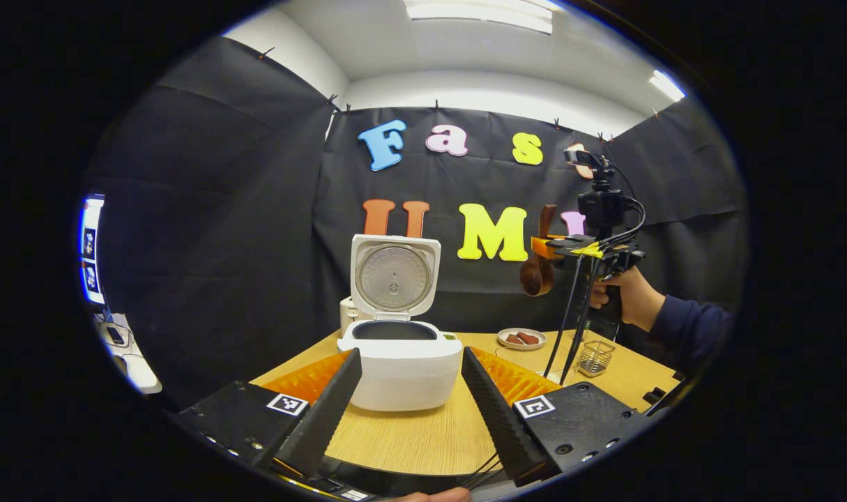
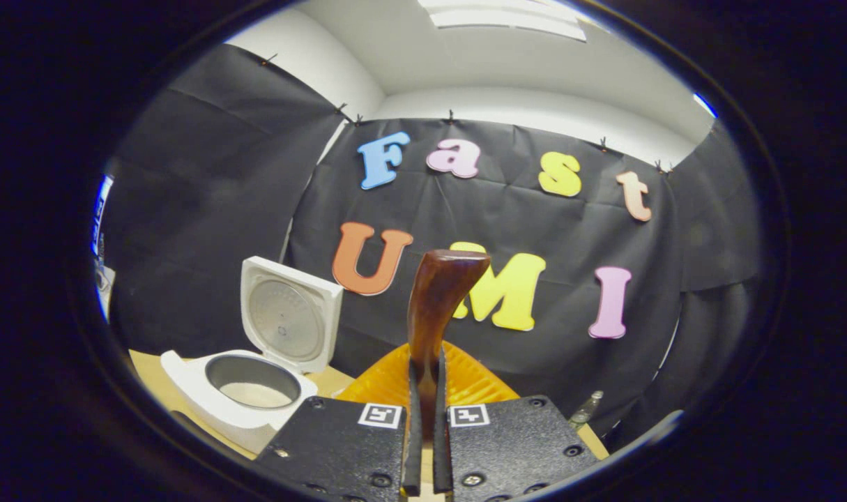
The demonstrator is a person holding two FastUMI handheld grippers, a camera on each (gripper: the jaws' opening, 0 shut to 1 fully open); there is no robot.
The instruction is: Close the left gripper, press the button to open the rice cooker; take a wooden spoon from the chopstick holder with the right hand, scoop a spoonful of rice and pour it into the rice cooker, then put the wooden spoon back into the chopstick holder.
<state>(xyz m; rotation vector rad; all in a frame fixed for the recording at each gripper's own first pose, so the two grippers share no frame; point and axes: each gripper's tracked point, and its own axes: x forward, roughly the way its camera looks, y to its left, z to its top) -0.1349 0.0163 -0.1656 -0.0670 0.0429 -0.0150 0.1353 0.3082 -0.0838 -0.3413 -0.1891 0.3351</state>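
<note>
Dark brown wood rose between the two fingers of your right gripper (image 2: 423, 418) in the right gripper view: the wooden spoon (image 2: 433, 314), its handle clamped from both sides by the black fingers, which stood nearly together with only the handle between them. The handle's broad end curved up and to the right in front of the booth's black cloth wall.

In the left gripper view you held that same right gripper (image 1: 559, 247) high above the table (image 1: 423, 432), off to the right, gripped in your hand (image 1: 622, 296) with a dark sleeve behind it. The spoon (image 1: 538, 268) hung from it with its bowl downward.

Your left gripper (image 1: 410, 404) was released, its two black fingers spread wide apart and holding nothing. Between them, a little farther off on the pale wooden table, sat the white rice cooker (image 1: 402, 362). Its lid (image 1: 394, 275) stood open and upright, the round metal inner plate facing you. In the right gripper view the cooker (image 2: 238, 390) sat at the lower left, its grey inner pot showing a pale bottom.

To the cooker's right in the left gripper view lay a small plate (image 1: 521, 339) with brown pieces on it, and nearer to you the wire-mesh chopstick holder (image 1: 594, 358), directly beneath the raised right gripper.
</note>
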